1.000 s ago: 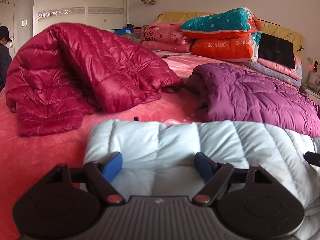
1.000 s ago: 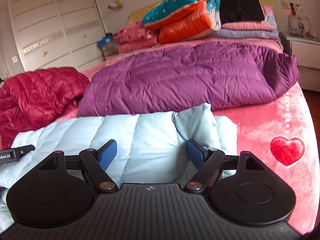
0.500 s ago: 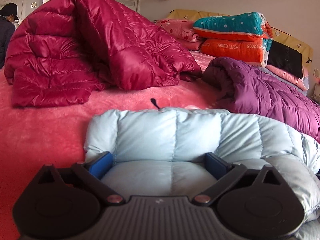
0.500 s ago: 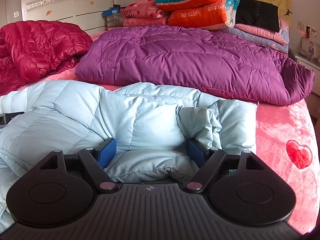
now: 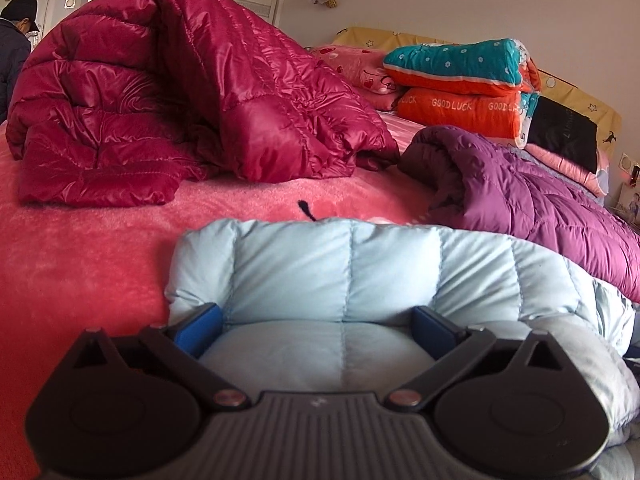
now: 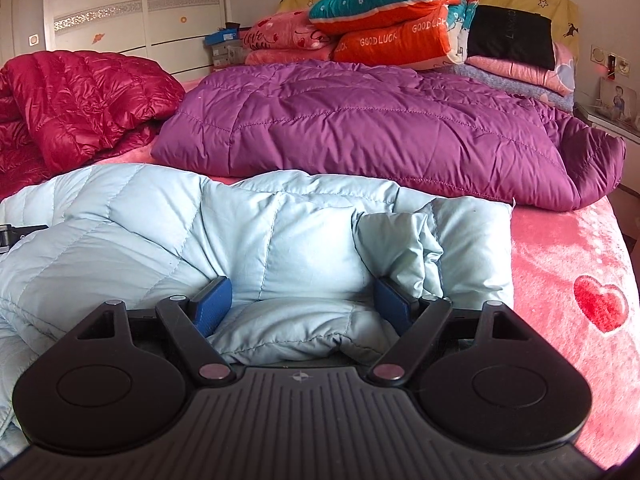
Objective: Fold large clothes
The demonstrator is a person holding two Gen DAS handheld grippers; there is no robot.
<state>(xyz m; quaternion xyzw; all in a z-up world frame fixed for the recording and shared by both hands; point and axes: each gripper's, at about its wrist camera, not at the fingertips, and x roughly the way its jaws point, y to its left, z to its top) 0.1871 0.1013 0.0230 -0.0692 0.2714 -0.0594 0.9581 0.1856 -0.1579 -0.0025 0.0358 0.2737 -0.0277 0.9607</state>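
A pale blue down jacket point(image 5: 352, 268) lies on the pink bed. My left gripper point(image 5: 318, 326) is open, its blue pads astride the jacket's left end, with padded fabric bulging between them. In the right wrist view the same jacket point(image 6: 160, 224) spreads to the left, with a folded part bunched at its right end. My right gripper point(image 6: 302, 306) is open, its pads either side of a bunched fold. The left gripper's tip point(image 6: 12, 234) shows at the far left edge.
A crumpled dark red down jacket point(image 5: 168, 92) lies at the back left and a purple one point(image 6: 380, 128) behind the blue jacket. Folded quilts point(image 6: 400, 20) are stacked at the headboard. A person point(image 5: 16, 44) stands at far left. The pink bedspread point(image 6: 580, 272) has a red heart.
Both grippers have dropped and pushed forward into the blue jacket. Its fabric now bulges between the pads of each. The jaws have stayed open.
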